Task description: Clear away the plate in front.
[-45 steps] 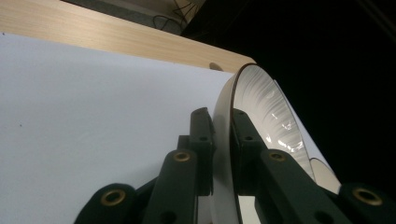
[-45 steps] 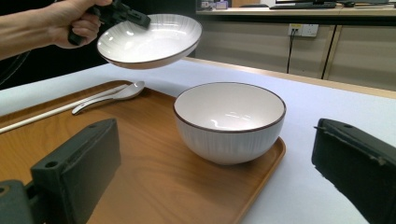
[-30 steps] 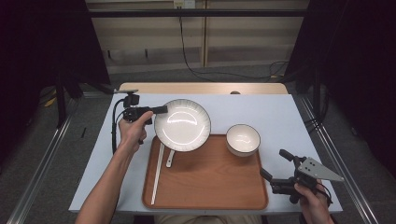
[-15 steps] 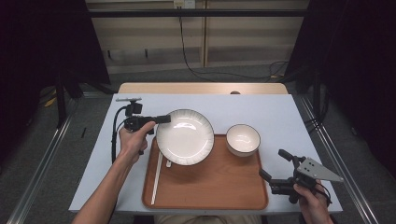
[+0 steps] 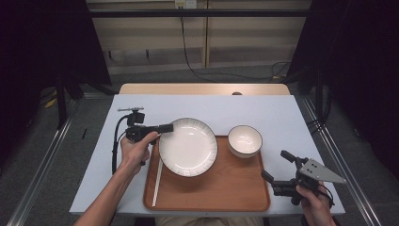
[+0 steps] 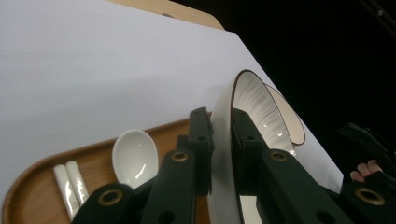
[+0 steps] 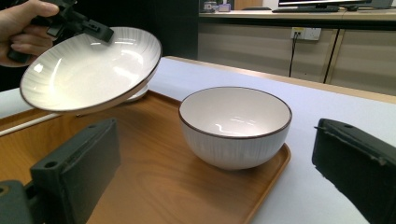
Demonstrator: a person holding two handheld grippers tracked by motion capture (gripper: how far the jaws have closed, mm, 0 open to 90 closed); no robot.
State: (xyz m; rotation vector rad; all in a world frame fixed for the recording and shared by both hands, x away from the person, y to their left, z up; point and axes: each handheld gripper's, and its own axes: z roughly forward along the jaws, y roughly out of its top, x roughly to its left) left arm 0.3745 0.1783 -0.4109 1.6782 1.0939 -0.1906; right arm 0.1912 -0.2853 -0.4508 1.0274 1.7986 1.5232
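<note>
Left gripper view: my left fingers (image 6: 220,140) clench the rim of the plate (image 6: 254,105), lifted and tilted over the wooden tray (image 5: 221,190). A spoon (image 6: 134,156) lies beneath it. My right fingers (image 5: 278,165) stand released beside the tray; farther off, the bowl (image 5: 244,140) rests on the tray's corner.

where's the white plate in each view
High view: plate at centre, over the tray's far left part.
Left gripper view: plate edge-on between the jaws, right of centre.
Right gripper view: plate upper left, tilted above the tray.
Shared landmark: the bowl, on the tray.
</note>
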